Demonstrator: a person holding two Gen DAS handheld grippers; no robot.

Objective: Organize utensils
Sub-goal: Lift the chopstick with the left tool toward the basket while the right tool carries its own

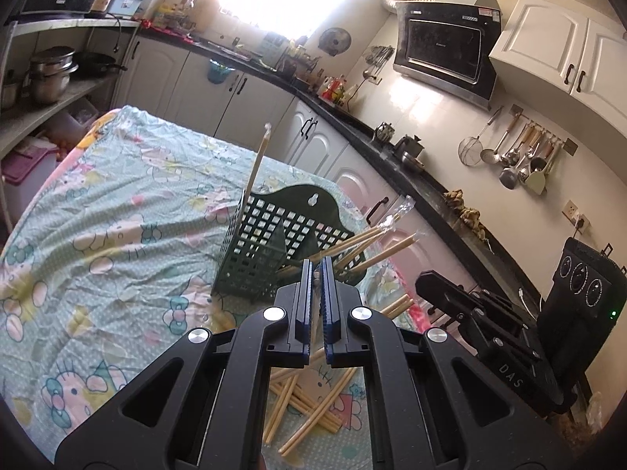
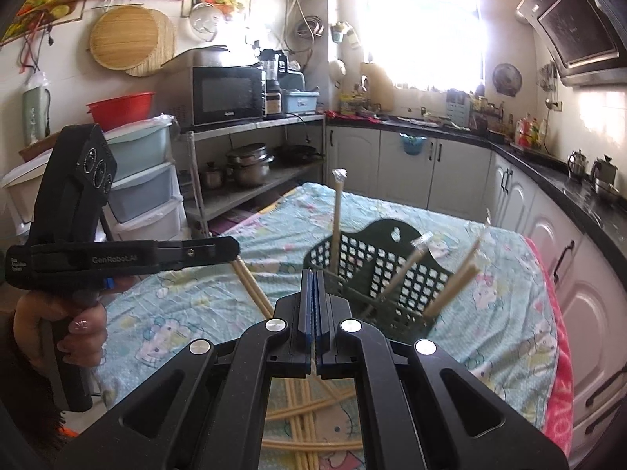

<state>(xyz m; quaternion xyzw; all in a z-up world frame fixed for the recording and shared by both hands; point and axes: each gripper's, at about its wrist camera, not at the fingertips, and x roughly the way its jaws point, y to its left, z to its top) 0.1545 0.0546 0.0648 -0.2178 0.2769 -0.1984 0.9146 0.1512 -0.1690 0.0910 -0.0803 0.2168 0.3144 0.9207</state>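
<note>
A dark green lattice utensil basket (image 1: 250,262) (image 2: 376,258) stands on the table. One wrapped chopstick (image 1: 256,168) (image 2: 336,211) stands upright in its left compartment. Several more chopsticks (image 1: 372,244) (image 2: 450,282) lean out to the right. My left gripper (image 1: 317,268) (image 2: 233,250) hovers in front of the basket, shut on a pair of chopsticks (image 2: 254,290) (image 1: 397,305) that hangs slanting from its tip. To its right my right gripper (image 2: 313,274) (image 1: 425,280) is shut with nothing between its fingers. Loose chopsticks (image 1: 305,403) (image 2: 305,411) lie crossed on the cloth below both grippers.
A cartoon-print cloth (image 1: 117,215) covers the table. A person's hand (image 2: 78,333) grips the left tool's handle. A black counter (image 1: 411,180) with kettles runs along the right. A shelf with pots (image 2: 250,168) and plastic drawers (image 2: 145,192) stand to the left.
</note>
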